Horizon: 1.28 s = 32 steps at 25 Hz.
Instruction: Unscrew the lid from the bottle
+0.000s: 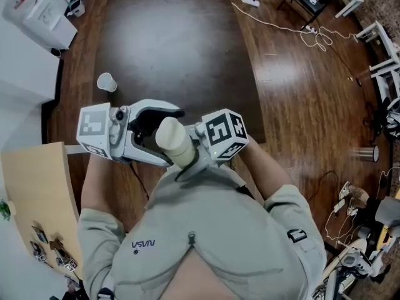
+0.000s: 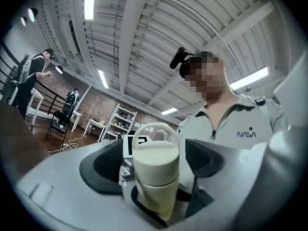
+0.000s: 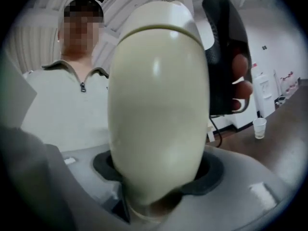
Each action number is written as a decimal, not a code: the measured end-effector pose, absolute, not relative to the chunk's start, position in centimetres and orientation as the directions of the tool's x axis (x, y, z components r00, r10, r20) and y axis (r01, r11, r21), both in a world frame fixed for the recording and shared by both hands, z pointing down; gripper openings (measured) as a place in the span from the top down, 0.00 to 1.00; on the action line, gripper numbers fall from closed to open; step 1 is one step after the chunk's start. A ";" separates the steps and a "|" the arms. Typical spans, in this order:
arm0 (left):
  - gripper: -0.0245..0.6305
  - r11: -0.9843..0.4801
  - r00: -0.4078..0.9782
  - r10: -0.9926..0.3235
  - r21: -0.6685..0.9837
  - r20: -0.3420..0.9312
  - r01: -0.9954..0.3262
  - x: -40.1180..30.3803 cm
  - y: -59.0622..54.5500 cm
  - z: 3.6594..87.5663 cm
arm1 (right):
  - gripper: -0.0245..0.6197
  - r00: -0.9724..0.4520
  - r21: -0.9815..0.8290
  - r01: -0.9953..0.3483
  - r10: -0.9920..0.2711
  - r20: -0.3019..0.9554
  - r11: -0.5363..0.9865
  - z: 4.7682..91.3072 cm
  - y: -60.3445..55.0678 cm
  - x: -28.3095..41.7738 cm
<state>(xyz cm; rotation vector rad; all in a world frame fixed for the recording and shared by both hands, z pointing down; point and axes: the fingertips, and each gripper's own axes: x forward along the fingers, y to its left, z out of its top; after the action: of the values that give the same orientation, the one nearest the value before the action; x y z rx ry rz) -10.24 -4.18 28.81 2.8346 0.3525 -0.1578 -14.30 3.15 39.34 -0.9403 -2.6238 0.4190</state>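
Up by the chest, R gripper (image 3: 156, 177) at 3 o'clock clamps the cream bottle (image 1: 176, 144) by its body. L gripper (image 2: 154, 163) at 9 o'clock stands wide open round the lid (image 2: 155, 150), pads clear.

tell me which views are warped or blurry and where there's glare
Head view: sharp, little distortion, soft glare on the wooden floor. Left gripper view: fisheye bend with dark corners, ceiling lights blown out, bottle fairly sharp. Right gripper view: same fisheye, the bottle so close it looks soft and bulged.
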 end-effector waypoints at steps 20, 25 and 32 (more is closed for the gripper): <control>0.50 -0.989 0.993 -0.115 0.095 -0.024 -0.112 -10.7 -9.2 29.8 | 0.50 -0.909 -0.112 0.104 0.140 0.393 0.988 42.2 -6.4 -16.7; 0.50 -0.867 0.867 -0.497 -0.003 -0.028 -0.498 -10.8 -12.6 30.0 | 0.50 -0.804 0.175 -0.387 -0.424 0.416 0.905 42.3 -14.2 -15.7; 0.50 -0.657 0.656 -0.753 0.011 -0.045 -0.754 -10.5 -13.8 30.8 | 0.50 -0.682 0.266 -0.570 -0.628 0.374 0.777 42.8 -16.6 -14.0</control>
<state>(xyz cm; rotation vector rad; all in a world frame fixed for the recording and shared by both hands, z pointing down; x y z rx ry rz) -10.50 -13.75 30.82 2.8668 -1.3040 -0.0714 -14.02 -16.65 42.81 0.9024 -2.5210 -0.1764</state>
